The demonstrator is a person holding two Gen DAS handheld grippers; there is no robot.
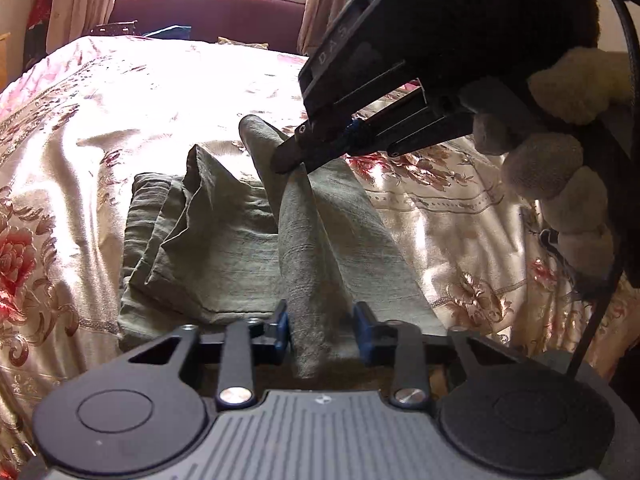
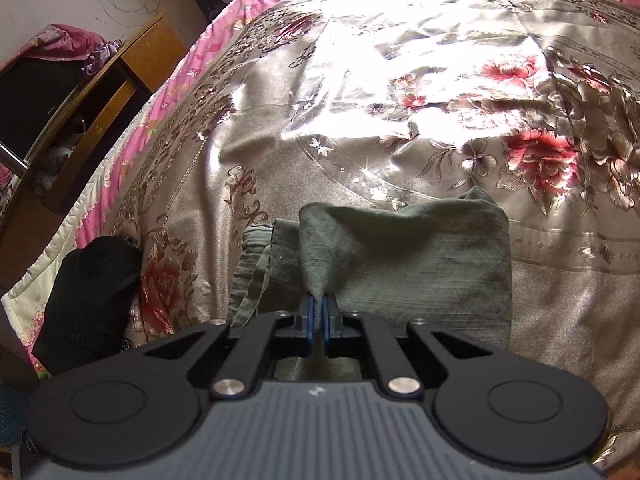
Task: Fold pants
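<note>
Item: green pants (image 1: pixel 208 248), partly folded, lying on the flowered bedspread (image 1: pixel 120 120) of a bed, one edge lifted for the next fold.

Right hand-held gripper (image 2: pixel 319 316) clenched on a raised pinch of cloth; left hand-held gripper (image 1: pixel 322 326) straddling the same edge, pads nearly closed on it, contact uncertain. Advice: confirm the left grip, keep both ends level and taut, carry the edge over the pants squarely, lower it flat.
</note>
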